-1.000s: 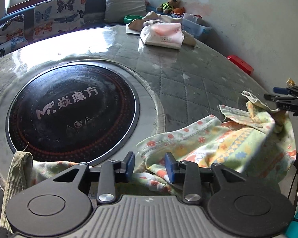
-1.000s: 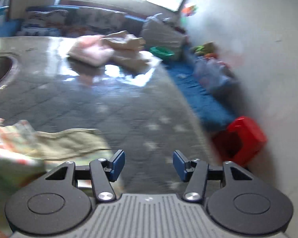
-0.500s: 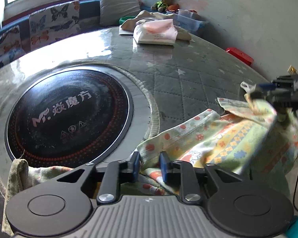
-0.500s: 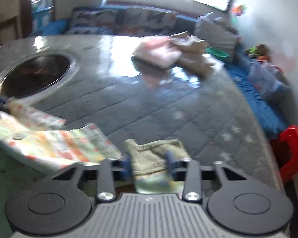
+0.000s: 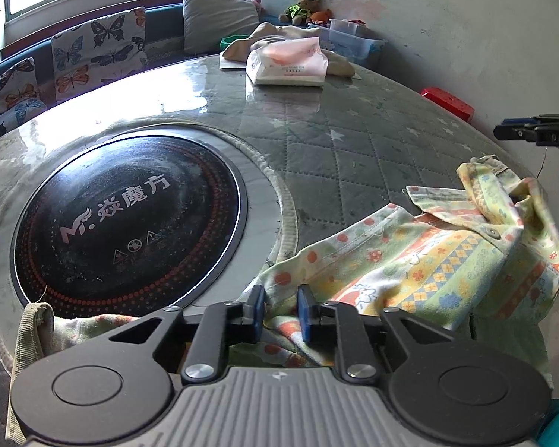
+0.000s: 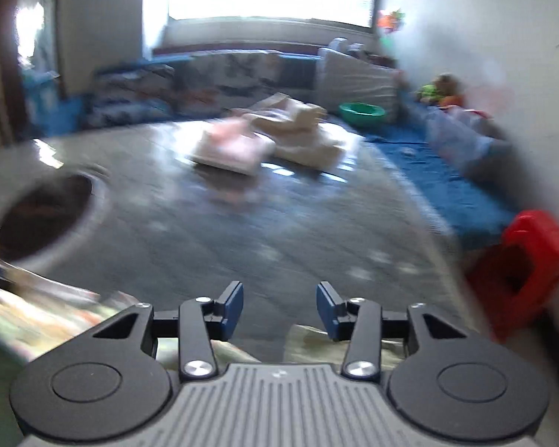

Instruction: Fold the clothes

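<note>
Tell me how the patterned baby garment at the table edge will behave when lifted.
The patterned garment will probably flop and drape: it already lies rumpled, with part hanging over the table edge. It looks thin, so likely light. Lifted by the left tongs alone, now closing on a fold, the rest would likely sag and trail.

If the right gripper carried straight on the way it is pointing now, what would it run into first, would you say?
Probably bare quilted table top. The right gripper tilts down toward it, jaws opening with nothing between them. The pink tissue pack lies further along the same line, but blur leaves the depth uncertain.
</note>
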Tool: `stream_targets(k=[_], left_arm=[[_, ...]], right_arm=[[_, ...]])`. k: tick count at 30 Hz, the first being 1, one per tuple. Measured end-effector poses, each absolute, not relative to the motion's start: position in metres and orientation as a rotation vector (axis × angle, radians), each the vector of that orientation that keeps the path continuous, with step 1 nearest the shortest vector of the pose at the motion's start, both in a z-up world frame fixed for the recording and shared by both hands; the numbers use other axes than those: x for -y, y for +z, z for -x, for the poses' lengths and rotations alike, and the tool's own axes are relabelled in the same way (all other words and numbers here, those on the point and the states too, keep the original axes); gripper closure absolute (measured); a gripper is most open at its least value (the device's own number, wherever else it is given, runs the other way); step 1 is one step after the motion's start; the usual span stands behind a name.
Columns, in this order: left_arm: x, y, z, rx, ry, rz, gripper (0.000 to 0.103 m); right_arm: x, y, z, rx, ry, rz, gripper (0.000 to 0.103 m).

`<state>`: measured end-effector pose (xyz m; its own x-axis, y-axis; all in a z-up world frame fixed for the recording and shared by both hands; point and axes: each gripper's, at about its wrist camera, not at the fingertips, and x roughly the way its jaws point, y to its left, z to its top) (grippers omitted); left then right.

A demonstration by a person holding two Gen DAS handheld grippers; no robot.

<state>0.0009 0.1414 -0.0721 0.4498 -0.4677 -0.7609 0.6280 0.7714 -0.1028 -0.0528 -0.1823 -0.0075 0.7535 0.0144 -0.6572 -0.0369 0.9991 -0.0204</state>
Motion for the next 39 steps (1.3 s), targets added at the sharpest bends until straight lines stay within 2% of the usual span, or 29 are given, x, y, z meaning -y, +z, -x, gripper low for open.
stream_targets(k=[6, 8, 10, 14, 16, 19, 20, 21, 22, 25, 27, 30, 37, 39], left_arm=[[-0.140, -0.065, 0.002, -0.820, -0.676, -0.220, 0.095], [-0.142, -0.060, 0.001, -0.799, -0.672, -0.206, 0.095], [-0.144, -0.053, -0.001, -0.775, -0.661, -0.201, 0.095], [-0.147, -0.035, -0.013, -0.704, -0.606, -0.203, 0.096], [-0.154, -0.022, -0.021, -0.649, -0.558, -0.173, 0.096], [-0.171, -0.009, -0.033, -0.582, -0.481, -0.094, 0.096], [-0.177, -0.007, -0.036, -0.567, -0.457, -0.068, 0.096], [-0.181, -0.009, -0.040, -0.569, -0.440, -0.062, 0.096], [-0.182, -0.016, -0.046, -0.590, -0.425, -0.067, 0.096], [-0.183, -0.037, -0.059, -0.661, -0.390, -0.097, 0.096], [-0.183, -0.047, -0.067, -0.694, -0.379, -0.107, 0.096], [-0.181, -0.057, -0.076, -0.724, -0.364, -0.123, 0.096], [-0.175, -0.057, -0.098, -0.689, -0.325, -0.182, 0.096], [-0.181, -0.057, -0.105, -0.691, -0.311, -0.182, 0.096]], right_arm=[[0.154, -0.028, 0.022, -0.905, 0.184, 0.038, 0.056], [0.150, -0.043, 0.014, -0.971, 0.188, 0.035, 0.059], [0.149, -0.053, 0.007, -1.015, 0.201, 0.018, 0.082], [0.143, -0.042, 0.002, -0.939, 0.218, 0.036, 0.090], [0.144, -0.021, 0.005, -0.795, 0.207, 0.014, 0.094], [0.150, -0.001, 0.015, -0.626, 0.181, -0.024, 0.094], [0.151, -0.001, 0.015, -0.622, 0.168, -0.022, 0.094], [0.150, -0.007, 0.012, -0.657, 0.151, -0.009, 0.092], [0.150, -0.014, 0.007, -0.705, 0.136, 0.002, 0.085], [0.149, -0.037, -0.006, -0.828, 0.116, 0.007, 0.082], [0.149, -0.039, -0.012, -0.832, 0.126, -0.009, 0.081], [0.147, -0.036, -0.032, -0.836, 0.158, -0.048, 0.068], [0.121, -0.058, -0.080, -0.896, 0.212, 0.000, 0.066], [0.109, -0.064, -0.089, -0.905, 0.226, 0.023, 0.060]])
